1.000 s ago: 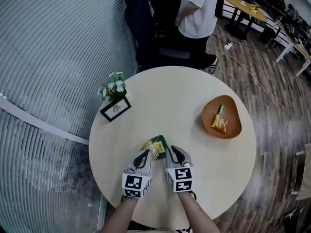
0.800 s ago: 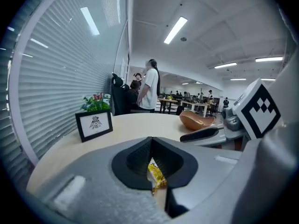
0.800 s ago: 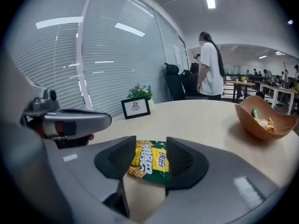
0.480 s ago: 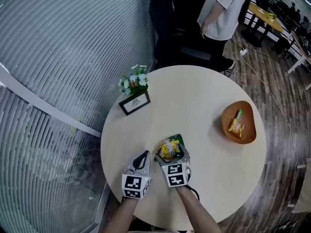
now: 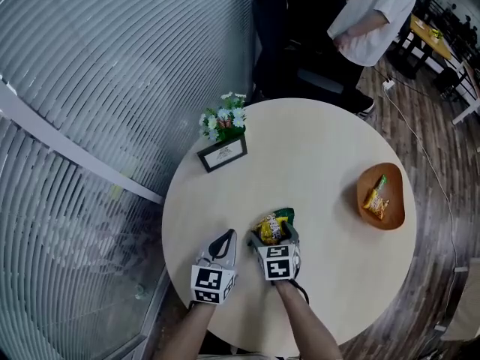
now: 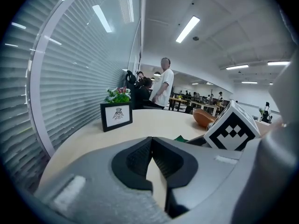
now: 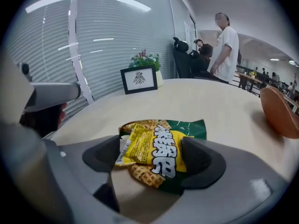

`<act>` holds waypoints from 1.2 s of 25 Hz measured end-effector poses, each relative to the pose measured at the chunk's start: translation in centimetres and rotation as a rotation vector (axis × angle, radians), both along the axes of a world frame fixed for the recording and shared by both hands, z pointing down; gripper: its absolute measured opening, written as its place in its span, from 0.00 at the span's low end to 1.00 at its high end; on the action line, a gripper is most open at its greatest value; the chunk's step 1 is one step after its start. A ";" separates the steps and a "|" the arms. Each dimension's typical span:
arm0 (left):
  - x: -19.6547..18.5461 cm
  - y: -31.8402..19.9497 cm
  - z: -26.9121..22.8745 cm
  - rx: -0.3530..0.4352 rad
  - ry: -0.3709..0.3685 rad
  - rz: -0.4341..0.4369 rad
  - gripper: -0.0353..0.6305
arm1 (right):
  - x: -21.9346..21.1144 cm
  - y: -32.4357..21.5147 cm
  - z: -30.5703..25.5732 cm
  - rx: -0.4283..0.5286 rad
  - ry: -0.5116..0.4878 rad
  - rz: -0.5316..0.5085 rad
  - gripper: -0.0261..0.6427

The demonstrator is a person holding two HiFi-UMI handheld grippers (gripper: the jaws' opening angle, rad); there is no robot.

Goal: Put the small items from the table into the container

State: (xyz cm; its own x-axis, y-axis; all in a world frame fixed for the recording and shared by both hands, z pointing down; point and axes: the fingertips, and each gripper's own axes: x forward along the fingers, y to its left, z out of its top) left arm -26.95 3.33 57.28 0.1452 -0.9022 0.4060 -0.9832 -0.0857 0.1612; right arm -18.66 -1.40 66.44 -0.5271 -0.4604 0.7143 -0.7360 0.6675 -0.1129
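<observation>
Round pale tabletop (image 5: 300, 148) seen from above. Near its front edge lies a yellow-and-green snack packet (image 5: 276, 222), straddled by the right claw (image 5: 274, 237). Its jaws stand wide apart on either side, not squeezing. The left claw (image 5: 223, 242) sits just beside it, clenched on nothing. Well apart, near the right edge, a wooden bowl (image 5: 396, 190) holds another packet (image 5: 375, 199). The near packet looks light, crinkly and slippery, and its wafer contents are probably brittle. A gentle pinch across its puffed middle seems safest.
</observation>
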 end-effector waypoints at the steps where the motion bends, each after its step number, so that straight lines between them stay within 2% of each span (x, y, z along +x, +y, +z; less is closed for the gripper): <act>1: 0.0 -0.1 0.1 -0.001 0.002 0.000 0.05 | 0.0 0.1 0.1 -0.007 0.010 -0.007 0.64; 3: 0.1 -0.3 0.2 -0.004 0.004 0.002 0.05 | 0.2 0.2 0.2 -0.020 0.020 -0.016 0.56; 8: 0.5 -0.9 0.1 -0.003 0.004 0.012 0.05 | 0.6 0.3 -0.7 -0.049 0.000 -0.004 0.46; 20: 3.1 -3.5 -0.2 0.003 0.004 0.068 0.05 | 2.8 -2.0 -3.3 -0.004 -0.055 0.052 0.44; 25: 6.1 -5.4 -0.8 0.012 0.005 0.118 0.05 | 5.8 -4.2 -5.9 0.048 -0.080 0.105 0.44; 30: 10.7 -7.5 -1.3 0.021 0.016 0.183 0.05 | 10.2 -6.7 -8.1 0.083 -0.100 0.190 0.44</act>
